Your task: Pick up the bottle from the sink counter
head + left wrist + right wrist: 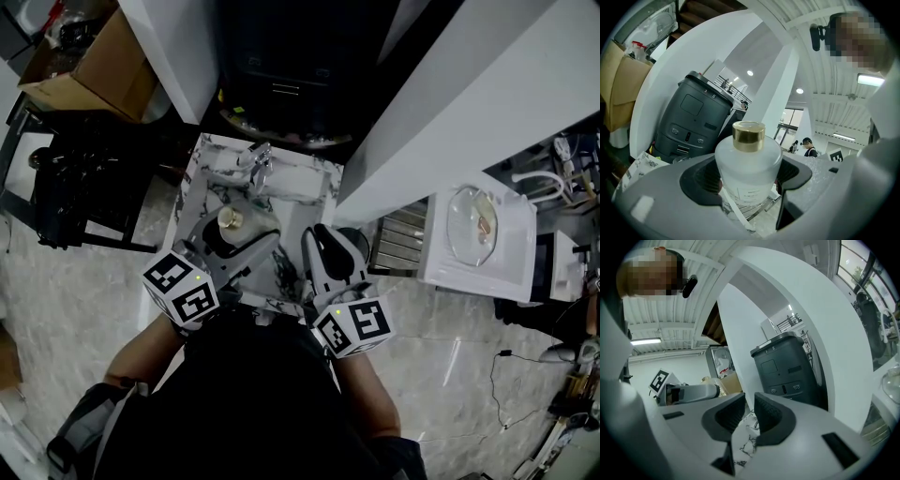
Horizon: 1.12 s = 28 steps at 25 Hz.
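A frosted white bottle with a gold cap stands between the jaws of my left gripper, which is shut on its body. In the head view the bottle is over the left part of the marble sink counter, with the left gripper round it. Whether the bottle's base touches the counter is hidden. My right gripper hovers over the counter's right side; its jaws are nearly together with nothing between them.
A chrome faucet stands at the back of the counter. A dark grey bin sits behind it. A white slanted wall runs along the right, with a white appliance beyond. A cardboard box and a black rack are at the left.
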Tool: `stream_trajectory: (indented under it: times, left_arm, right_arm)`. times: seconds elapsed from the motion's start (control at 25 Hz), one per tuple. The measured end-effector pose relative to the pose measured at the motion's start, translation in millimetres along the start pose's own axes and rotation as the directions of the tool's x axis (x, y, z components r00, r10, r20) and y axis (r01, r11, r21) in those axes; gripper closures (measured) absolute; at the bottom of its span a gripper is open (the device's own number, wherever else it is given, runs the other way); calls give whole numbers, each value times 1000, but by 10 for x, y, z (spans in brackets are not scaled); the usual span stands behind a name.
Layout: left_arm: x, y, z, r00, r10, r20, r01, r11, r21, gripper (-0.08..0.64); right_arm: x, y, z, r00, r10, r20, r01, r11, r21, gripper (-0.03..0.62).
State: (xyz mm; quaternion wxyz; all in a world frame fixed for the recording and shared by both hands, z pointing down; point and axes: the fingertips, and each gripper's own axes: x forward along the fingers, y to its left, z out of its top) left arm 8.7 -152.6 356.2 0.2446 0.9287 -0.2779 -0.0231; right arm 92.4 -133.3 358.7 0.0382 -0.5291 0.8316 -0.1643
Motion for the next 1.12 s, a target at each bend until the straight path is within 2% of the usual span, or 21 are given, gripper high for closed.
stream_trajectory:
  times: [0.24,1.12]
  left_arm:
    - [-3,12,-11,1000,-1,3,1,1000,-8,236]
    - [-22,17,-16,1000,-11,6,11,1000,-12,236]
  right_arm:
    - [6,53,9,1000,15,9,-14,1000,-21,546]
    - [16,39,-139,999,18,-28,-17,999,39,546]
